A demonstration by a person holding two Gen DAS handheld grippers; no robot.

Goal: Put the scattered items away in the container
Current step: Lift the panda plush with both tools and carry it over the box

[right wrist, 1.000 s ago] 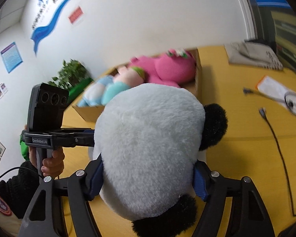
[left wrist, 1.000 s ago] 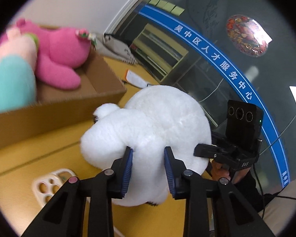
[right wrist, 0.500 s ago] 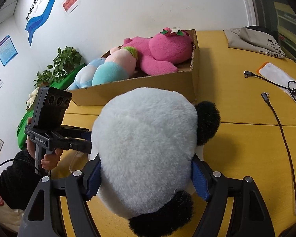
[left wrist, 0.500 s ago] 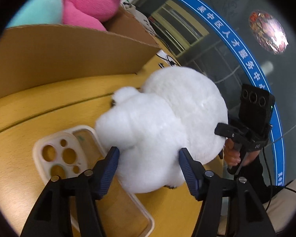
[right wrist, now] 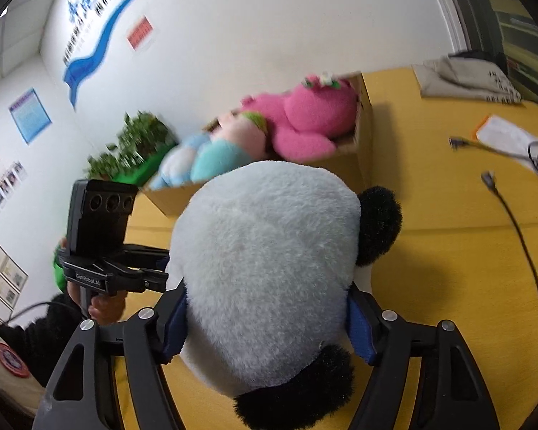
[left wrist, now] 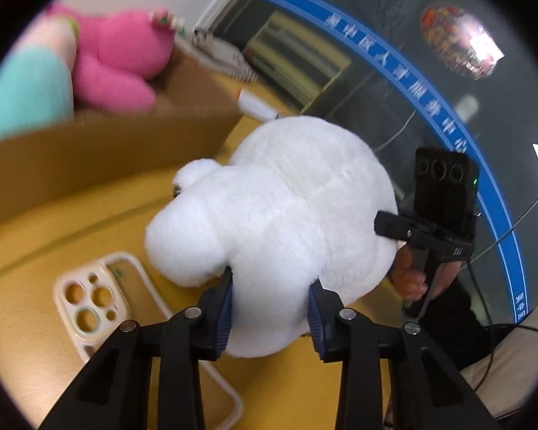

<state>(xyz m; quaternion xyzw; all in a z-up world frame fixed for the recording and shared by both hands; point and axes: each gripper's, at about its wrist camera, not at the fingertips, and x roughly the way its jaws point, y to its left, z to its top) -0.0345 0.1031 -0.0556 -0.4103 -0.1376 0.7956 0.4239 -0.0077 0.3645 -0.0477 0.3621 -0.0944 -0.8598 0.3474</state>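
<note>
My left gripper (left wrist: pixel 269 308) is shut on the white panda plush (left wrist: pixel 279 222), squeezing its lower part above the yellow table. My right gripper (right wrist: pixel 265 326) is shut on the same panda plush (right wrist: pixel 265 261) from the other side; its black ears show at the right and bottom. The cardboard box (left wrist: pixel 100 143) stands beyond, at the upper left in the left wrist view and behind the plush in the right wrist view (right wrist: pixel 362 143). It holds a pink plush (right wrist: pixel 312 118) and a blue and pink plush (right wrist: pixel 211 154).
A clear phone case (left wrist: pixel 100 301) lies on the table under the left gripper. Cables (right wrist: pixel 513 222), a white packet (right wrist: pixel 509 139) and a folded grey cloth (right wrist: pixel 466 79) lie at the right. A potted plant (right wrist: pixel 132 150) stands by the wall.
Both grippers have lifted the panda; the box top and the toys inside show more in the left view. The left jaws have closed tighter on the plush.
</note>
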